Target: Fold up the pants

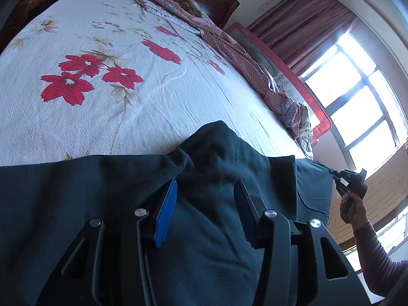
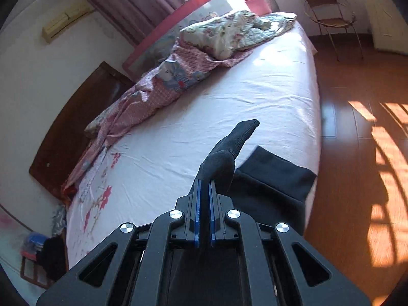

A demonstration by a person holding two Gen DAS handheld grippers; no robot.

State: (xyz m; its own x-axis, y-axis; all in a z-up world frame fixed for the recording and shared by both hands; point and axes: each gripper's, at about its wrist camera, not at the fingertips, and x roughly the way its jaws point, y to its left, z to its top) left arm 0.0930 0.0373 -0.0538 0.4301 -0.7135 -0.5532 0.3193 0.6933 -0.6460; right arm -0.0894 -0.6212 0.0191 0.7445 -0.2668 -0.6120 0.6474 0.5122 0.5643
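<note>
Two grippers were on the dark pants (image 1: 209, 178), which lay across the lower half of both frames on the near edge of the flowered bed sheet (image 1: 102, 51): the left gripper (image 1: 206, 193) had a thick bunch of fabric between its part-spread pads, and the right gripper (image 2: 205, 186) was clenched on a cuff-like end poking up at frame centre. That cloth looked soft, limp, fairly heavy and prone to sag, so hems and waistband seemed the best holds. Rumpled pink bedding (image 2: 142, 94) upper left and a wicker chair (image 2: 331, 17) upper right sat well apart, blocking nothing.
</note>
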